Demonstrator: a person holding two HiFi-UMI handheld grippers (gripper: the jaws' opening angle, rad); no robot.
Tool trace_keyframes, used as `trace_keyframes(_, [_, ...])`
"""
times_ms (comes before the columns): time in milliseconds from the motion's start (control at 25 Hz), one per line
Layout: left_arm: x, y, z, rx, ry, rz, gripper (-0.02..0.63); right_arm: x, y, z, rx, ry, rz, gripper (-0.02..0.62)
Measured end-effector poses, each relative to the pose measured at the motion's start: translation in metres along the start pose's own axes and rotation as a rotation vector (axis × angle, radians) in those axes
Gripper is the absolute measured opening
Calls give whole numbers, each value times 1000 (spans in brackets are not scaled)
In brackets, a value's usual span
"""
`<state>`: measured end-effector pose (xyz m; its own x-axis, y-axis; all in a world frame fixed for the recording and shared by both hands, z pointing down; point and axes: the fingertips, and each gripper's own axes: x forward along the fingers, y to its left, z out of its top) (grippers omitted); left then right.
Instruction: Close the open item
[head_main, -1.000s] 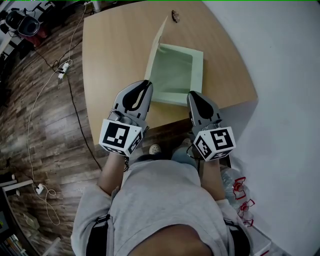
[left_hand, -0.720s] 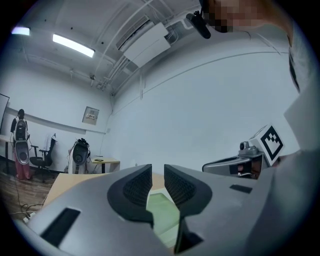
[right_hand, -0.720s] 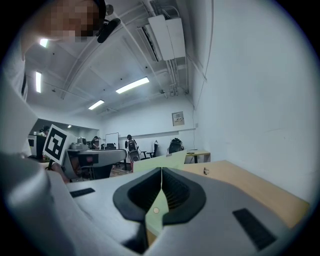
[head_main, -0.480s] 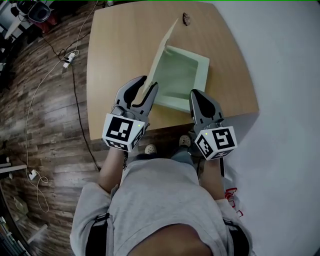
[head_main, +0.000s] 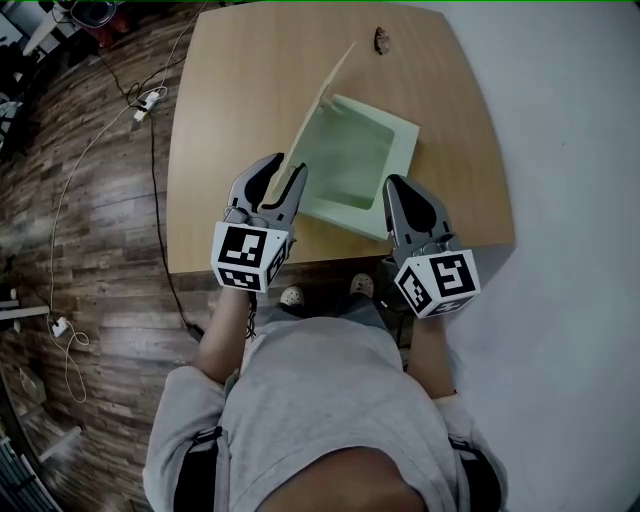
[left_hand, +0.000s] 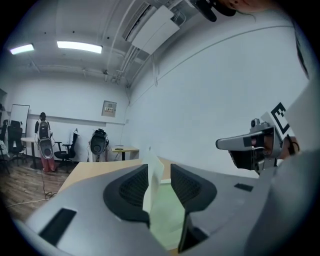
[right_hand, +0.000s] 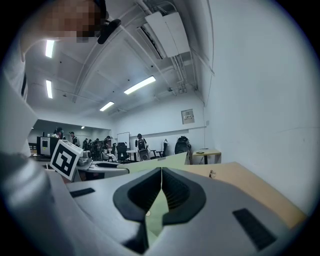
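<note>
**A bright open office around a pale table**

A pale wooden table with rounded corners (head_main: 230, 110) stands on a dark wood-plank floor (head_main: 90, 240). A plain white wall (left_hand: 210, 95) rises beside it on the right. A thin white cable (head_main: 60, 250) trails over the planks towards a white power strip (head_main: 150, 100) near the table's far left corner. Overhead, long white strip lights (left_hand: 79, 47) glow beside a white ceiling-mounted air unit (left_hand: 156, 26). At the far end are black office chairs (left_hand: 66, 149), a small wooden desk (left_hand: 123, 148) and a small framed notice (left_hand: 109, 108) on the wall. Several people (right_hand: 139, 145) stand among desks far back.
</note>
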<state>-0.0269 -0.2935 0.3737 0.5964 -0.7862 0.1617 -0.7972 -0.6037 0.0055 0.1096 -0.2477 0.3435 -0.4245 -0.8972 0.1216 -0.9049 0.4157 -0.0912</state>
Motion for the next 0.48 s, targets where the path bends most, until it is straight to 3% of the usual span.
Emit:
trace_keyframes(80, [3, 2, -1, -24, -4, 29, 131, -1, -8, 1, 0, 2, 2, 12])
trace_keyframes(160, [5, 4, -2, -51, -14, 56, 66, -2, -16, 1, -1, 4, 5, 12])
trace_keyframes(480, [11, -6, -3, -38, 3, 79, 33, -4, -38, 2, 2, 6, 34, 11])
